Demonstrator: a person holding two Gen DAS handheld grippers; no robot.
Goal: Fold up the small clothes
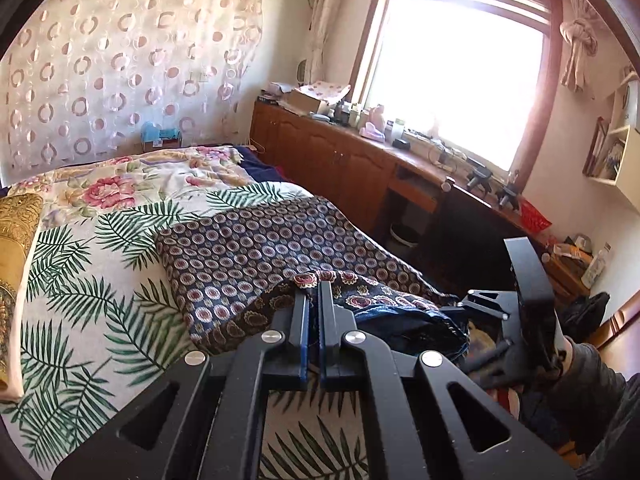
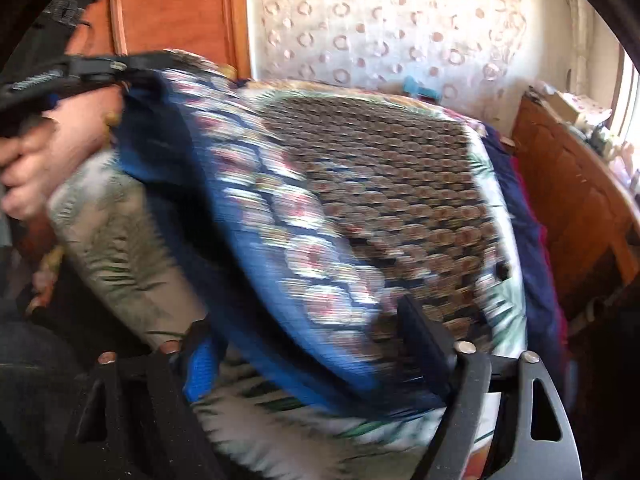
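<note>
A dark blue garment [image 1: 260, 248] printed with small round medallions lies spread on the palm-leaf bed sheet [image 1: 80, 280]. My left gripper [image 1: 314, 300] is shut on the garment's near edge and holds it lifted off the sheet. My right gripper [image 1: 500, 276] hovers to the right over the bunched blue hem. The right wrist view is blurred. In it the garment [image 2: 380, 168] hangs from the left gripper [image 2: 128, 74] at the upper left. The right gripper [image 2: 304, 316] stands open, jaws wide apart, with the cloth passing between them.
A gold cushion [image 1: 16, 232] and a floral quilt [image 1: 120, 184] lie at the bed's far left. A wooden cabinet [image 1: 340, 160] crowded with small items runs under the bright window. A hand [image 2: 40, 160] holds the left gripper's handle in front of a wooden wardrobe [image 2: 172, 12].
</note>
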